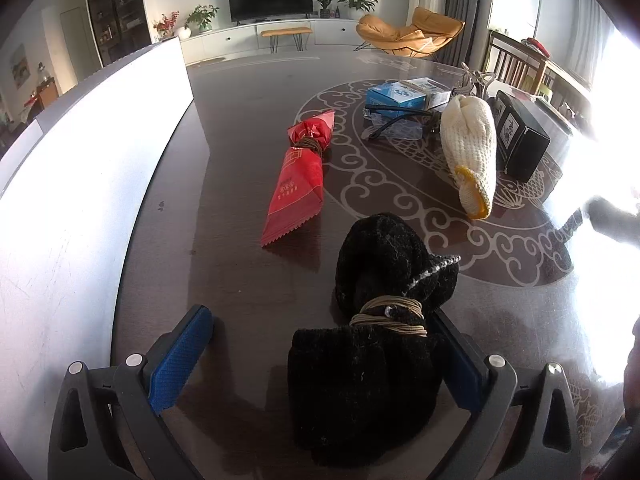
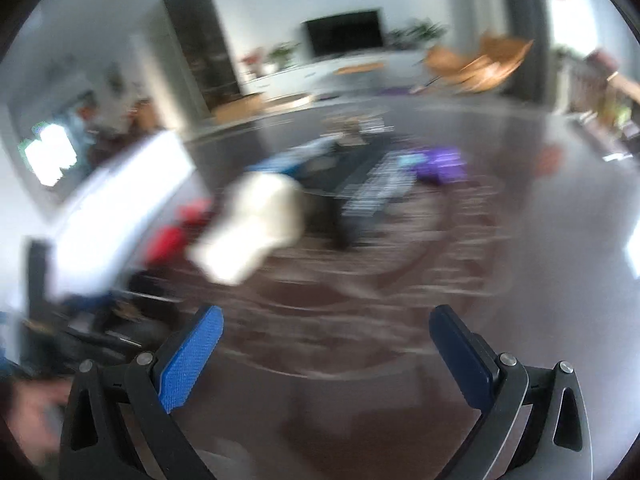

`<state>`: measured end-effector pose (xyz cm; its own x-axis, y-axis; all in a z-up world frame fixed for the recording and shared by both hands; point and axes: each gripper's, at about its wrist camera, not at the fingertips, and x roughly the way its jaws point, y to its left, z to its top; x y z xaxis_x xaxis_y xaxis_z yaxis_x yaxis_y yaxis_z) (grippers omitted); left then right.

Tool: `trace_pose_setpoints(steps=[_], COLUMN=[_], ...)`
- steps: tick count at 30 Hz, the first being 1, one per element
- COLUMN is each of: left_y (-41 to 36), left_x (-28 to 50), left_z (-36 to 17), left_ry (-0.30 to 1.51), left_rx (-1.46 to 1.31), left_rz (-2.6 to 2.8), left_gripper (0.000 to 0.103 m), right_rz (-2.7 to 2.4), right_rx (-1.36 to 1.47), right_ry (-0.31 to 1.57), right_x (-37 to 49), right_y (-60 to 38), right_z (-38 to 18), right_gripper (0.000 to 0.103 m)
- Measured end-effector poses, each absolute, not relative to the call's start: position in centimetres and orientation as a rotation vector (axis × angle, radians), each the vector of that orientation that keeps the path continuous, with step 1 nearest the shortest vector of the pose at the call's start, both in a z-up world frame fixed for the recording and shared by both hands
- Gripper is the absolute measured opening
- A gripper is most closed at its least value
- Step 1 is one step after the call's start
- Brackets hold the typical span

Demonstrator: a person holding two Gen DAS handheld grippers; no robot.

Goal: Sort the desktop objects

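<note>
My left gripper (image 1: 320, 316) is open. A black knit bundle (image 1: 376, 328) tied with a tan cord lies on the dark table between its fingers, against the right finger and apart from the left one. Farther off lie a red packet (image 1: 300, 178) tied with cord, a cream knit glove (image 1: 472, 152), a blue box (image 1: 396, 95), glasses (image 1: 394, 120) and a black box (image 1: 520, 136). My right gripper (image 2: 326, 316) is open and empty above the table. Its view is blurred; the cream glove (image 2: 256, 224) and red packet (image 2: 168, 236) show ahead to the left.
A white box wall (image 1: 80, 184) stands along the left side of the table. Purple items (image 2: 440, 164) lie far on the table in the right wrist view. Strong glare covers the right table edge (image 1: 600, 240). A living room lies beyond.
</note>
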<state>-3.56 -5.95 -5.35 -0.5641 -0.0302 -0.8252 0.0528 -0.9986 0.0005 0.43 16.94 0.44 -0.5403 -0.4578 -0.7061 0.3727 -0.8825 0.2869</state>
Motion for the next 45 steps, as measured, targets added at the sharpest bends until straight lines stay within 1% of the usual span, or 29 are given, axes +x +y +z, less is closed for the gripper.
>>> trace_pose_setpoints(steps=[3, 7, 8, 9, 10, 12, 15, 18, 19, 20, 21, 22, 23, 28, 32, 45], left_y=[-6.0, -6.0, -6.0, -6.0, -6.0, -6.0, -6.0, -6.0, -6.0, -6.0, -6.0, -6.0, -6.0, -6.0, -6.0, -6.0], left_x=[-3.5, -3.6, -3.6, -3.7, -3.6, -3.7, -3.7, -3.7, -3.7, -3.7, -3.7, -3.7, -3.7, -3.6, -3.6, -3.6], left_z=[-5.3, -5.3, -5.3, -5.3, -5.3, -5.4, -5.4, -5.4, -5.4, -5.4, -5.4, -5.4, -5.4, -5.4, -5.4, -5.4], left_ry=[0.039, 0.041, 0.041, 0.04, 0.041, 0.042, 0.043, 0.043, 0.043, 0.042, 0.042, 0.042, 0.042, 0.04, 0.041, 0.041], left_rx=[1.442, 1.441, 1.441, 1.441, 1.441, 1.441, 1.441, 1.44, 1.44, 1.44, 1.44, 1.441, 1.441, 1.439, 1.438, 1.438], left_rz=[-2.737, -2.737, -2.738, -2.738, -2.738, -2.739, -2.739, -2.739, -2.739, -2.739, -2.739, -2.739, -2.739, -2.737, -2.738, -2.738], left_gripper=[0.103, 0.103, 0.103, 0.103, 0.103, 0.103, 0.103, 0.103, 0.103, 0.103, 0.103, 0.103, 0.103, 0.103, 0.103, 0.103], right_rz=[-2.334, -2.393, -2.388, -2.377, -2.368, -2.367, -2.335, -2.325, -2.358, -2.383, -2.408, -2.418, -2.426, -2.38, -2.393, -2.394], right_rx=[1.245, 1.328, 1.358, 1.389, 1.402, 1.365, 1.296, 1.219, 1.201, 1.192, 1.182, 1.18, 1.173, 1.256, 1.257, 1.255], right_ry=[-0.139, -0.084, -0.099, -0.112, -0.119, -0.126, -0.067, 0.057, 0.146, 0.199, 0.244, 0.26, 0.273, 0.24, 0.329, 0.323], right_x=[-2.5, -6.1, -6.8, -7.2, -7.3, -6.1, -2.9, 1.2, 2.6, 3.4, 4.2, 4.2, 4.3, 2.6, 2.2, 1.9], right_y=[11.9, 8.4, 8.3, 8.4, 8.6, 9.6, 11.7, 14.1, 14.9, 15.4, 16.1, 16.4, 16.5, 14.9, 13.5, 13.5], right_z=[-0.1, -0.9, -1.2, -1.5, -1.5, -1.2, -0.6, -0.5, -0.8, -0.9, -1.0, -1.2, -1.3, -3.1, -3.8, -4.3], right_gripper=[0.103, 0.102, 0.092, 0.077, 0.053, 0.052, 0.051, 0.052, 0.055, 0.067, 0.076, 0.092, 0.095, 0.095, 0.103, 0.103])
